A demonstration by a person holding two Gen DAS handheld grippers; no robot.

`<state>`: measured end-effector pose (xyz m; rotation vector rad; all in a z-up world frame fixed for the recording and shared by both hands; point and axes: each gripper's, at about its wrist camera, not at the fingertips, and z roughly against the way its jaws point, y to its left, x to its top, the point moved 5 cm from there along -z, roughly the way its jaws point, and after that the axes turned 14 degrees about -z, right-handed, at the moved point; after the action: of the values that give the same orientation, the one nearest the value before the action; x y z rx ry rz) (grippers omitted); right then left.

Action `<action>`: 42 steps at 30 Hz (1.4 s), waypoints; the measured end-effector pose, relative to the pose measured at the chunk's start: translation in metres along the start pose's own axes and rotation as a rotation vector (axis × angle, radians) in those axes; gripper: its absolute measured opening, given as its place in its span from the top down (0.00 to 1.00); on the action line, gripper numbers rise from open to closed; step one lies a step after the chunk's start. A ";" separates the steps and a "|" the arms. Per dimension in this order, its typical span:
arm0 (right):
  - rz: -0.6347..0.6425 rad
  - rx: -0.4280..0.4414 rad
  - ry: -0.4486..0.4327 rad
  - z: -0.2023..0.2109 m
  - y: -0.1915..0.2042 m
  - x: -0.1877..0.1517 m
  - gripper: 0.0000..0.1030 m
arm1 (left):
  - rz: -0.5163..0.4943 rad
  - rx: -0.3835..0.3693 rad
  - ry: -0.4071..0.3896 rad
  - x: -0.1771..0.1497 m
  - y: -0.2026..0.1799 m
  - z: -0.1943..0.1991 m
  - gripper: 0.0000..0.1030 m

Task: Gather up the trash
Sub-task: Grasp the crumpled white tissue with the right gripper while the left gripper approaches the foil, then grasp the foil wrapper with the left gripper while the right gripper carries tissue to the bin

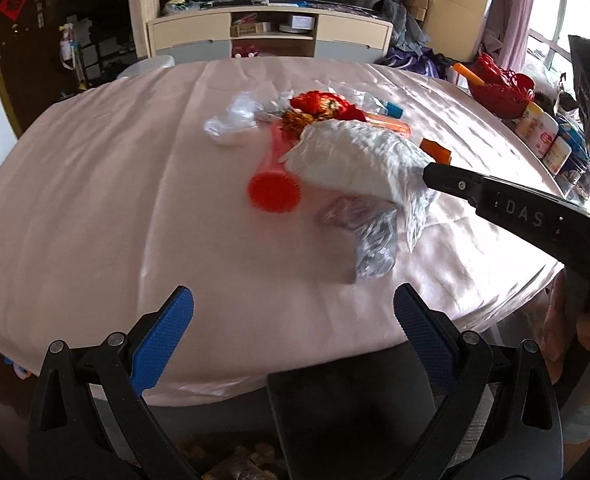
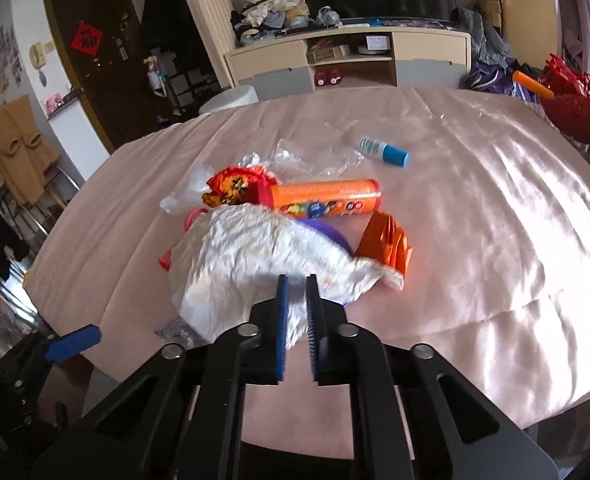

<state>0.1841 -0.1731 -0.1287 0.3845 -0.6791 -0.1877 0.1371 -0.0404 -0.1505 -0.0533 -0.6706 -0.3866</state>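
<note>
Right wrist view shows the right gripper (image 2: 296, 280) with fingers clamped on one edge of the crumpled white wrapper (image 2: 255, 248), lifted at frame center, which looks light, soft and limp, while the left gripper (image 1: 293, 308) waits with fingers apart.

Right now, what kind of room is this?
Probably a lived-in home's living or dining room: a table under a pink satin cloth, a low TV cabinet topped with piled clothes, and a wooden door with a red paper charm.
</note>
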 end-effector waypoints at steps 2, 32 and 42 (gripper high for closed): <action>-0.036 0.041 0.016 0.002 -0.003 0.002 0.90 | -0.006 -0.017 0.005 0.003 -0.004 -0.005 0.09; -0.024 0.027 -0.137 0.041 -0.013 0.039 0.92 | 0.036 -0.081 -0.070 0.025 -0.001 -0.004 0.79; 0.023 0.027 -0.222 0.104 -0.002 0.024 0.92 | 0.033 -0.044 -0.170 0.013 -0.003 0.059 0.79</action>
<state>0.1359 -0.2118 -0.0421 0.3845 -0.9051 -0.2013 0.1104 -0.0375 -0.0967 -0.1404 -0.8282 -0.3678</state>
